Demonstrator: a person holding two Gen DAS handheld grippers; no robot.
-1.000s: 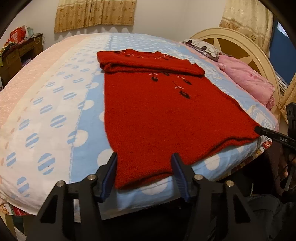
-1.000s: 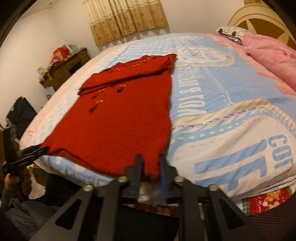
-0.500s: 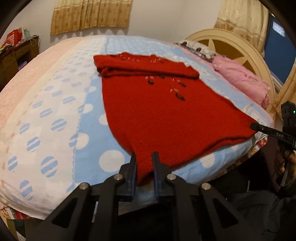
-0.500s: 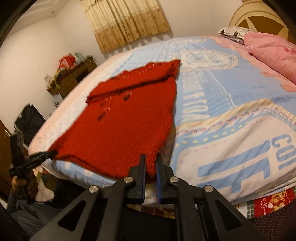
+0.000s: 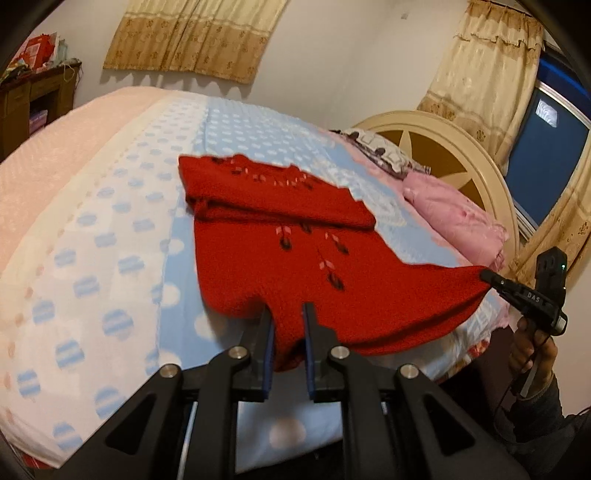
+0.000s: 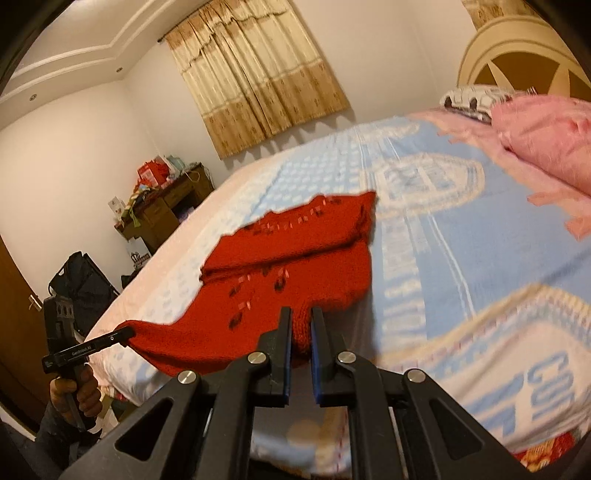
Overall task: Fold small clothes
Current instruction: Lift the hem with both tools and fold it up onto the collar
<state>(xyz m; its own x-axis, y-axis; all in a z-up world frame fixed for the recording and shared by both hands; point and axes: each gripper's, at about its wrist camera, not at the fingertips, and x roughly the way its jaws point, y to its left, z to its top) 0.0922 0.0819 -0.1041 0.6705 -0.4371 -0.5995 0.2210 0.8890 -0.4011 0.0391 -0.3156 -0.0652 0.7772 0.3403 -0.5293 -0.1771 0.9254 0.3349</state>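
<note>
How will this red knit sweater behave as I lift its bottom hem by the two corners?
Probably floppy: the red sweater already droops between the left claw and right claw. The thick knit looks grippy, so slipping seems unlikely. The folded top may drag along the bedspread and come unfolded if pulled hard.

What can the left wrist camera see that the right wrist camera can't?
Only the left wrist view shows the dark blue window beside the headboard, and the left tool up close, pinching the sweater's near edge.

Only the right wrist view shows the wooden door with its handle, the black bag on the floor, and the right tool up close, pinching the other corner.

Both show the red sweater lifted at its near edge, the blue bedspread, the pink pillow, the curtains and the cluttered wooden desk.
</note>
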